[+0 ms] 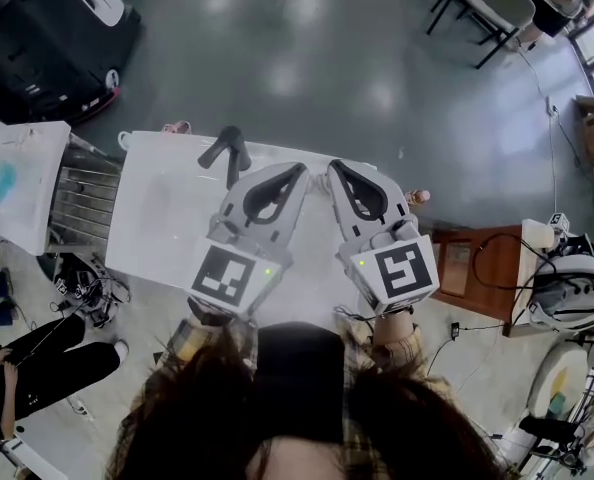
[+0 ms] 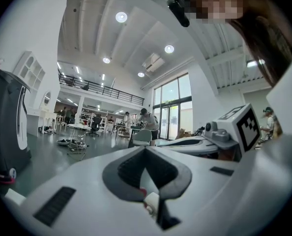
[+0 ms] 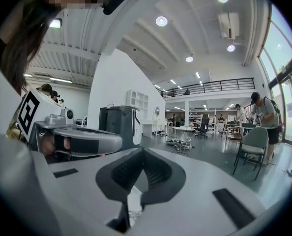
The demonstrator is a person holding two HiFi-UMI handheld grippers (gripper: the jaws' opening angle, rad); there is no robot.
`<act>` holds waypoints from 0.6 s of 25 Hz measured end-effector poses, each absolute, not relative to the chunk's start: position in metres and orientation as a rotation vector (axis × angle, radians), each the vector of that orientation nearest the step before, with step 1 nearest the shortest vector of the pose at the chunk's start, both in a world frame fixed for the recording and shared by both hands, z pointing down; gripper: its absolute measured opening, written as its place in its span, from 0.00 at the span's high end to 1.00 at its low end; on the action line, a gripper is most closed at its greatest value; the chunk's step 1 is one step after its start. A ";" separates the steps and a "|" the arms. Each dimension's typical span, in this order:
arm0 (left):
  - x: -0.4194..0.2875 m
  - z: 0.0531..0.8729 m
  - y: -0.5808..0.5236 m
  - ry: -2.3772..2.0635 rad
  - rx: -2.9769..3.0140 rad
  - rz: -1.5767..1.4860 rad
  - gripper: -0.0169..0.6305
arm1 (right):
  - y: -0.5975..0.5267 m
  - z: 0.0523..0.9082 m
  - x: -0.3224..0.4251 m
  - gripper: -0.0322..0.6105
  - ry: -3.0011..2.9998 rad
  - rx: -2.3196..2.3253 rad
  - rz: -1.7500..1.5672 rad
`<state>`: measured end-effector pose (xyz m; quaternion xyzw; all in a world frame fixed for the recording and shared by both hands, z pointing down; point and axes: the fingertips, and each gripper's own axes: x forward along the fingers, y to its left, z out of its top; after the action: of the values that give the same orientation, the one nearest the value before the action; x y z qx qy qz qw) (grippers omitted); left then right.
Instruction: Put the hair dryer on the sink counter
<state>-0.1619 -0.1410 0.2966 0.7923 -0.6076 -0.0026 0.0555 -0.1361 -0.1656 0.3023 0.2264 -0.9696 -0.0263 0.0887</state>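
Both closed, empty: left gripper (image 1: 298, 173), right gripper (image 1: 334, 169); hair dryer (image 1: 227, 154) seemingly at far edge of counter (image 1: 162, 223).

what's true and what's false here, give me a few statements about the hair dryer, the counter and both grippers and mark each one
1. The dark grey hair dryer lies on the white counter. True.
2. The left gripper is clamped on the hair dryer. False: its jaws are together with nothing between them, and the dryer lies apart from it on the counter.
3. The right gripper has its jaws together and holds nothing. True.
4. The two grippers are at opposite ends of the counter. False: they are side by side, with their tips close to each other.
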 end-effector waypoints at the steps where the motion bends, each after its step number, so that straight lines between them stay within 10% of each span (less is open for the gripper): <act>1: -0.162 0.297 -0.141 -1.844 2.407 -0.001 0.95 | -0.165 0.302 -0.136 0.93 -2.885 0.672 -0.078; 15: -0.158 0.299 -0.139 -1.801 2.430 0.037 0.95 | -0.166 0.303 -0.124 0.93 -2.887 0.740 -0.039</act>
<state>-0.1579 -0.1388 0.2992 0.8020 -0.5943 0.0122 0.0586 -0.1235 -0.1662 0.3028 0.2473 -0.9655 -0.0129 0.0805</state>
